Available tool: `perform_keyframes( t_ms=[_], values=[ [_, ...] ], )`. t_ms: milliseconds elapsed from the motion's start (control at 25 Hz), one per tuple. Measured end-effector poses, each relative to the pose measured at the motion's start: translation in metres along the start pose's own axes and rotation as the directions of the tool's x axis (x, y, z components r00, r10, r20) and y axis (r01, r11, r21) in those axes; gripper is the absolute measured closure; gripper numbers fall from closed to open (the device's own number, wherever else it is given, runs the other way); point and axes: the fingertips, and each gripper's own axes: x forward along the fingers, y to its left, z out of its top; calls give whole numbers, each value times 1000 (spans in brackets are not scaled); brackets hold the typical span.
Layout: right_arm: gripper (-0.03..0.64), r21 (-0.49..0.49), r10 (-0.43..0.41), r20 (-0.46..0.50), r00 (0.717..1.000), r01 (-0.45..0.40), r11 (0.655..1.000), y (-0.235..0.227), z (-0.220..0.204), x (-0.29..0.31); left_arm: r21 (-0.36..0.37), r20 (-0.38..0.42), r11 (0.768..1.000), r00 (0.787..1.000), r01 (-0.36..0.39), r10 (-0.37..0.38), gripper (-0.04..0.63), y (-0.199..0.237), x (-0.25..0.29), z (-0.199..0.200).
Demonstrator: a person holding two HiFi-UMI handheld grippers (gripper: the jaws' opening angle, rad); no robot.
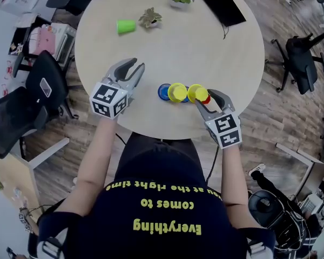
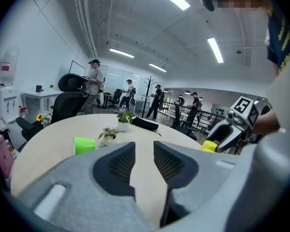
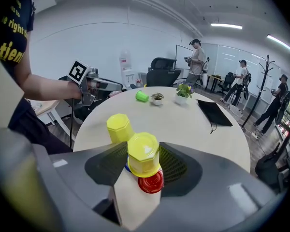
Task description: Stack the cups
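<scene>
The right gripper [image 3: 142,153] clamps an inverted yellow cup [image 3: 143,154] at the near edge of the table [image 1: 205,47], and a red cup [image 3: 151,181] shows just beneath it. The left gripper [image 2: 144,149] is over the same edge, jaws narrowly apart and empty.

I hold my left gripper [image 1: 132,65] over the table edge, jaws slightly apart and empty, while my right gripper [image 1: 206,98], tilted downward, clamps the yellow cup [image 1: 196,93].

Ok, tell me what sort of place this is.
Probably an open-plan office: black office chairs beside the round table, a water dispenser by the wall, and a coat stand.
</scene>
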Motion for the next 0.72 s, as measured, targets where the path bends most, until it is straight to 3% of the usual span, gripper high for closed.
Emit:
perform_keyframes(
  t_ms=[240,400,520,720],
  values=[
    [383,16,13,-2,1000,-13,1000,0,-1,0,2,-2,1000,1000,-5,5,472,5,3,0],
    [368,56,14,55,998,-18,998,-8,11,-9,17,-12,999,999,-35,35,472,17,9,-2],
    [382,26,-26,127,992,23,999,-17,33,-18,31,-29,993,993,-112,113,472,43,11,-3],
    [394,-3,-80,162,984,81,997,-32,50,-24,41,-30,965,965,-258,259,472,100,20,4]
  ],
)
